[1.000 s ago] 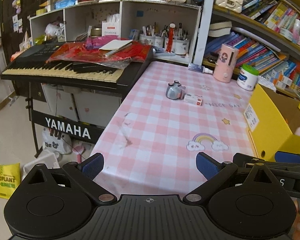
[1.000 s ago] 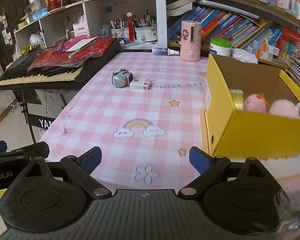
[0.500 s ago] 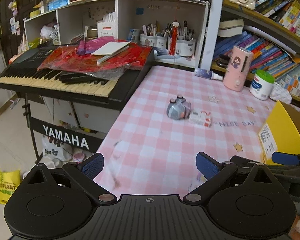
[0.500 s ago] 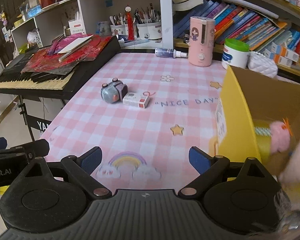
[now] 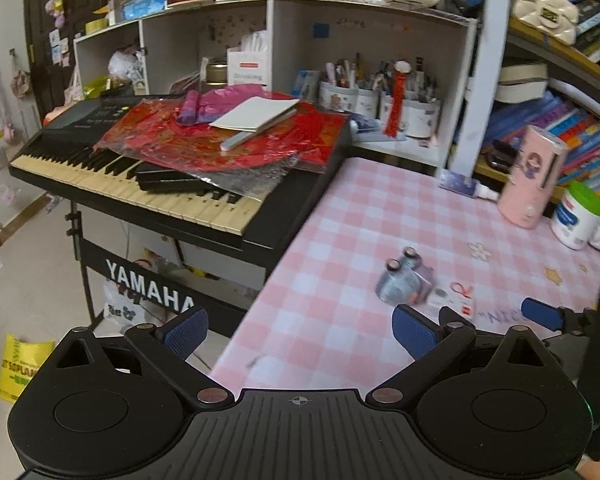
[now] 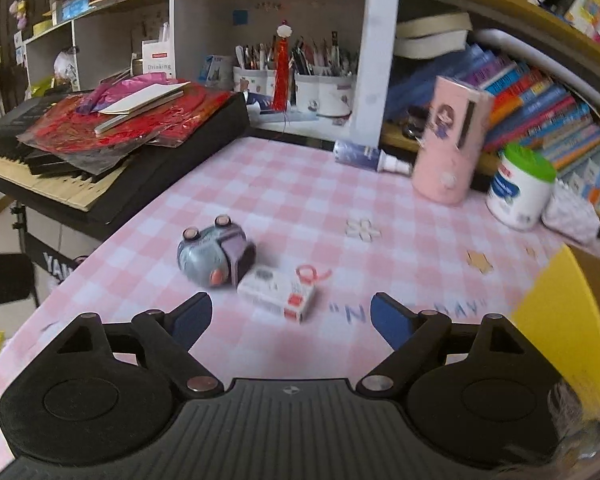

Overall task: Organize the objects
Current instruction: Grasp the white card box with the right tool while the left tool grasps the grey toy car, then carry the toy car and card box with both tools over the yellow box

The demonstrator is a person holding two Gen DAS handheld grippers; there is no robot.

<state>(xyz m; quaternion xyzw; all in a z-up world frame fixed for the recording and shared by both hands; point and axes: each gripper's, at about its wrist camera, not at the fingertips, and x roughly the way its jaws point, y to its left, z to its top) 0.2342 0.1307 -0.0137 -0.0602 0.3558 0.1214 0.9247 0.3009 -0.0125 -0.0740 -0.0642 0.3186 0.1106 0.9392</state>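
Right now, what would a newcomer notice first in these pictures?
Probably the pink checked tablecloth, with a small grey toy and a white box touching it, just ahead of the empty right gripper, whose jaws are closing. To the left, a keyboard piled with red packets.

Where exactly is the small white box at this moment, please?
In the right wrist view the small white box lies on the pink checked tablecloth, touching the grey toy on its left.

Both grippers point downward: the left gripper is spread wide and empty, while the right gripper is closing with nothing between its fingers.
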